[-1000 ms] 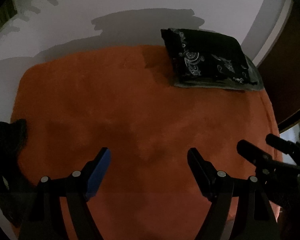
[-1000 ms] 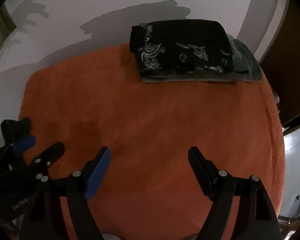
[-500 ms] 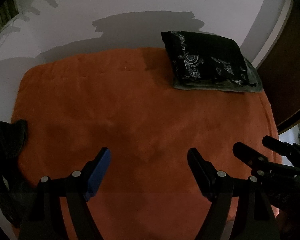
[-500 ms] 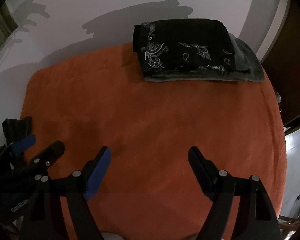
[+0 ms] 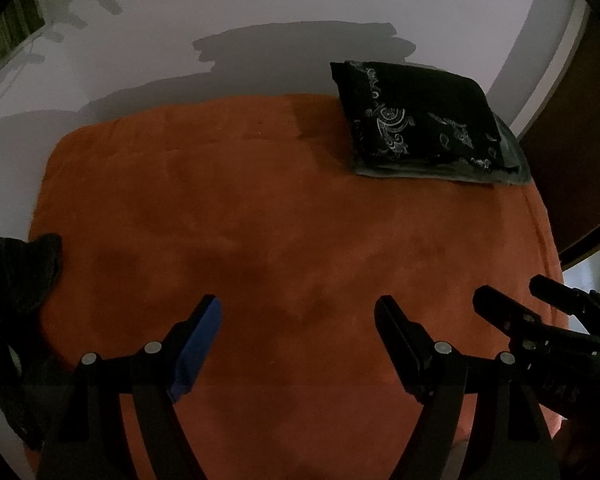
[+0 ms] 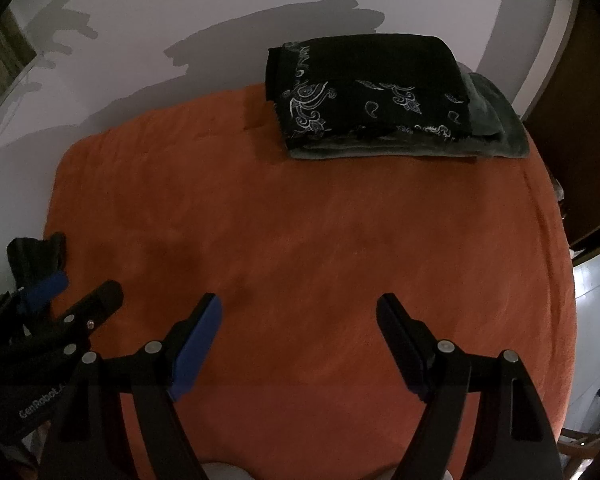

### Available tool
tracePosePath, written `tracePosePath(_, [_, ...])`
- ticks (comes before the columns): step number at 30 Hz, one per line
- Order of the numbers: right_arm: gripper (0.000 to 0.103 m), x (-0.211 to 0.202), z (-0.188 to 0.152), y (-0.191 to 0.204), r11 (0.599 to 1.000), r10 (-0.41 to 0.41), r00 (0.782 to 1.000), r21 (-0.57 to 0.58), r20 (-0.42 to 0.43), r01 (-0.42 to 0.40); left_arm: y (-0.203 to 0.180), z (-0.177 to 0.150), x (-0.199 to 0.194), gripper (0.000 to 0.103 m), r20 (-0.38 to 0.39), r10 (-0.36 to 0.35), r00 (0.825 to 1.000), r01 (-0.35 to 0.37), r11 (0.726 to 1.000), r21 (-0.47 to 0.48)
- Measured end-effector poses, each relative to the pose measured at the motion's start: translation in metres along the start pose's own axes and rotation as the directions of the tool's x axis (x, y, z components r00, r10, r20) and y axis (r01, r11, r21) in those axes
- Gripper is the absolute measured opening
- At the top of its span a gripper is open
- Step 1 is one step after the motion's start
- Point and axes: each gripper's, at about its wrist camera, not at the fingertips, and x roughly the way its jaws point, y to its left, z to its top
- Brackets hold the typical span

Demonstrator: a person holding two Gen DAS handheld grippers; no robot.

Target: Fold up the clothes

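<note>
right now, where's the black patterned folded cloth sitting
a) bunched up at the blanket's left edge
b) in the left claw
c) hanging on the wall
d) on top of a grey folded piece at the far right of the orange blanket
d: the black patterned cloth lies folded on a grey folded piece at the far right of the orange blanket, and both claws are open and hold nothing.

An orange blanket (image 6: pixel 320 240) covered the bed, its far edge against a pale wall (image 6: pixel 204 8). Dark wooden furniture (image 6: pixel 580 128) stood past the bed's right edge.
</note>
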Motion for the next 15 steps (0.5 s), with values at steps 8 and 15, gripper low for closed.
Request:
tracePosePath(8, [0.079, -0.0021, -0.0040, 0.0072, 1.000, -0.008, 1.000, -0.018, 0.007, 0.009, -0.0011, -0.0043, -0.0060, 0.080, 0.041, 0.033, 0.999, -0.034, 0.999, 0.018])
tracePosePath(15, [0.079, -0.0073, -0.0041, 0.0078, 1.000, -0.022, 0.999, -0.022, 0.026, 0.022, 0.0006, -0.0040, -0.0084, 0.080, 0.046, 0.043, 0.998, -0.044, 0.999, 0.013])
